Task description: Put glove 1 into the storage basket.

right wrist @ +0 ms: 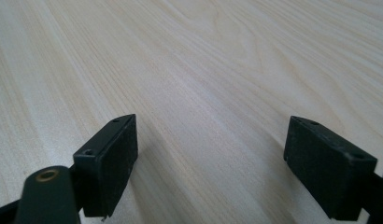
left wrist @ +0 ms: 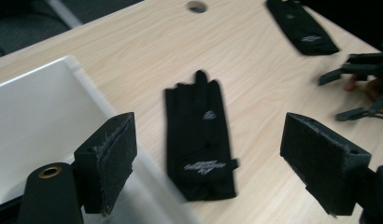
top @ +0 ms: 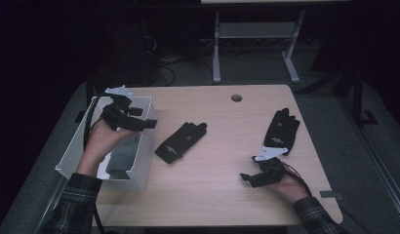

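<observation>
High view, left gripper [top: 139, 119]: left of centre, over the white bin [top: 139, 161]; jaws parted, holding nothing.
High view, bin contents: something grey [top: 124, 153] lies inside, too dim to identify; the forearm covers part of it.
High view, near glove [top: 181, 141]: black, flat on the table [top: 222, 146] at frame centre, just right of the bin.
High view, far glove [top: 282, 130]: right of centre, above the right gripper [top: 248, 178].
High view, right gripper: lower right, low over bare wood; jaw gap hard to judge here.
Left gripper view, jaws: spread wide and empty; the near glove [left wrist: 201, 140] lies between them, blurred, fingers toward the top.
Left gripper view, edges: bin wall [left wrist: 45, 121] at left; far glove [left wrist: 301, 28] cut off at the top edge; the other gripper [left wrist: 353, 95] at right, partly cut off.
Right gripper view, jaws: wide apart, empty, over bare tabletop [right wrist: 203, 70].
</observation>
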Available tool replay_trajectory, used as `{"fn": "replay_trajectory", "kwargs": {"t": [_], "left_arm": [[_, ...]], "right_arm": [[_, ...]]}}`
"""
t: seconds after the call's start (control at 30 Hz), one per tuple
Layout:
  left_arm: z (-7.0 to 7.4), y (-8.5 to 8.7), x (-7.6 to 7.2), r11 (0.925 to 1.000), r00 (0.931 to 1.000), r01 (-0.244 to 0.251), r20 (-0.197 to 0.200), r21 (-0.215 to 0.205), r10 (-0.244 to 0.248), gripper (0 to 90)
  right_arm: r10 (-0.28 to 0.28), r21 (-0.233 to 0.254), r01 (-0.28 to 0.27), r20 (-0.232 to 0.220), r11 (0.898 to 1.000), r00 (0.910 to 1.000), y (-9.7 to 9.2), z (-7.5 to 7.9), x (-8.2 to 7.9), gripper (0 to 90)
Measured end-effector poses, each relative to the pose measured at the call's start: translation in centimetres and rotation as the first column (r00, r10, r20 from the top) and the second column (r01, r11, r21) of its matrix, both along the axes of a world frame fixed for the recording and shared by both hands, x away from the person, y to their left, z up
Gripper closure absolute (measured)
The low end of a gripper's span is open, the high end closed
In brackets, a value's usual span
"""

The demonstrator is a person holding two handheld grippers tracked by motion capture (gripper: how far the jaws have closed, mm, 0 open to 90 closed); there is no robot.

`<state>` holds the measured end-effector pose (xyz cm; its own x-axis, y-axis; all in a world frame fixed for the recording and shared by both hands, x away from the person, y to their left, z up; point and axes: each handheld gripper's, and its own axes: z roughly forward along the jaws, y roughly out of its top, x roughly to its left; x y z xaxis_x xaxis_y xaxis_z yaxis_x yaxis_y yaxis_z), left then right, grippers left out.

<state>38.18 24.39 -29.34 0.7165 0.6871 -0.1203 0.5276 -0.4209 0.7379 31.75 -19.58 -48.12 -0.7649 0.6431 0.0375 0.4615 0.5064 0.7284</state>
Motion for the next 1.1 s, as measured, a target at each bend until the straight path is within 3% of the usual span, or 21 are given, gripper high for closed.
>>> {"fn": "replay_trajectory", "kwargs": {"t": [0.23,0.27,0.43,0.6,0.73,0.77,0.9,0.93,1.1], "left_arm": [[-0.7,-3.5,-0.9,0.9984,0.9989,0.047,0.002,-0.031,-0.047,18.5],[-1.1,-4.6,-1.3,0.9973,0.9979,0.065,0.004,-0.036,-0.065,18.5],[-2.8,-7.3,-2.2,0.9931,0.9936,0.113,0.0,-0.031,-0.113,18.5],[-3.9,-8.5,-2.7,0.9924,0.9926,0.121,0.0,-0.02,-0.121,18.5],[-6.1,-10.0,-3.9,0.9891,0.9892,0.147,0.004,0.013,-0.147,18.5],[-6.1,-10.0,-3.9,0.9891,0.9892,0.147,0.004,0.013,-0.147,18.5],[-8.9,-10.7,-4.7,0.9845,0.9853,0.171,-0.007,0.039,-0.171,18.5],[-8.9,-10.7,-4.7,0.9845,0.9853,0.171,-0.007,0.039,-0.171,18.4],[-11.7,-10.9,-5.4,0.9814,0.9833,0.181,-0.031,0.064,-0.179,18.4]], "right_arm": [[-0.001,0.0,0.001,-0.001,1.0,1.0,0.0,0.0,0.0,16.9],[0.0,0.0,0.0,0.0,1.0,1.0,0.0,0.0,0.0,16.9],[0.0,0.0,0.0,-0.001,1.0,1.0,0.0,0.0,0.0,17.0],[0.0,0.0,0.0,-0.001,1.0,1.0,0.0,0.0,0.0,16.9],[0.001,0.0,-0.001,-0.001,1.0,1.0,0.0,0.0,0.0,17.0],[0.001,0.0,-0.001,-0.001,1.0,1.0,0.0,0.0,0.0,17.0],[0.004,0.0,-0.004,0.0,1.0,1.0,0.0,0.0,0.0,17.5],[0.004,0.0,-0.004,0.0,1.0,1.0,0.0,0.0,0.0,18.7],[0.006,-0.011,-0.006,-0.004,1.0,1.0,0.1,0.3,0.0,30.5]]}}
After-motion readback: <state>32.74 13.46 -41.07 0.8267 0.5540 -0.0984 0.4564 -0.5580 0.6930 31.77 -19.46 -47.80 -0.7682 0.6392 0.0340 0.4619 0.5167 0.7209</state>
